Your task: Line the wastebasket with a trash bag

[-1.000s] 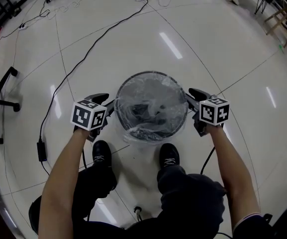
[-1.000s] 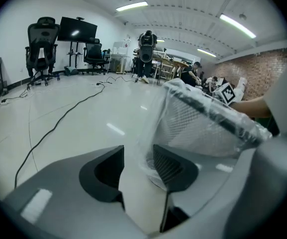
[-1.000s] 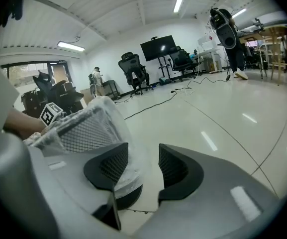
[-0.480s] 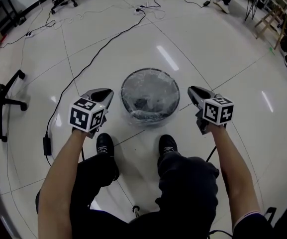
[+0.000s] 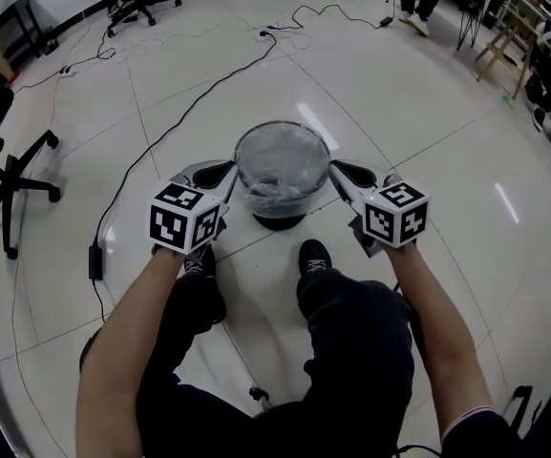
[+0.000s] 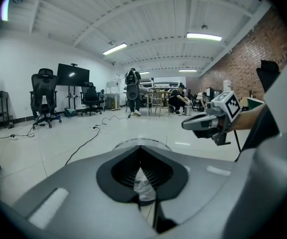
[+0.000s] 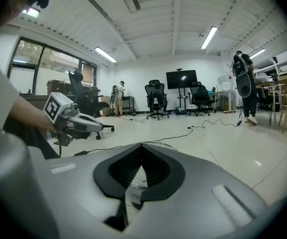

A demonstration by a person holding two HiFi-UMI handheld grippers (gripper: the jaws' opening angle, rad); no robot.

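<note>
1. Now that both hands are up off the rim, the left gripper and the right gripper flank the wastebasket, one on each side. A second ago they were down at the rim, close against the plastic. They now sit higher and stand clear of it.
2. Both claws have just been closing, and each gripper view shows its tips pressed fully together. Nothing is pinched in either one. Through the gap behind the tips I see only the clear film on the basket below, not film caught between the pads.
3. The trash bag stays where it was. It sits inside the basket, with its clear film folded over the rim all round and hanging a little way down the outer wall. The basket stands upright on the tiled floor, just ahead of the person's shoes.
4. In the head view the basket looks smaller than it did a second ago and more of the room shows. I take that as the person straightening up, not as the basket moving.
5. With both grips released and both hands lifting away, I judge the lining step done or very nearly so. The film bunches somewhat on the near side, and from here I cannot tell whether it sits tight enough on the rim to hold.
</note>
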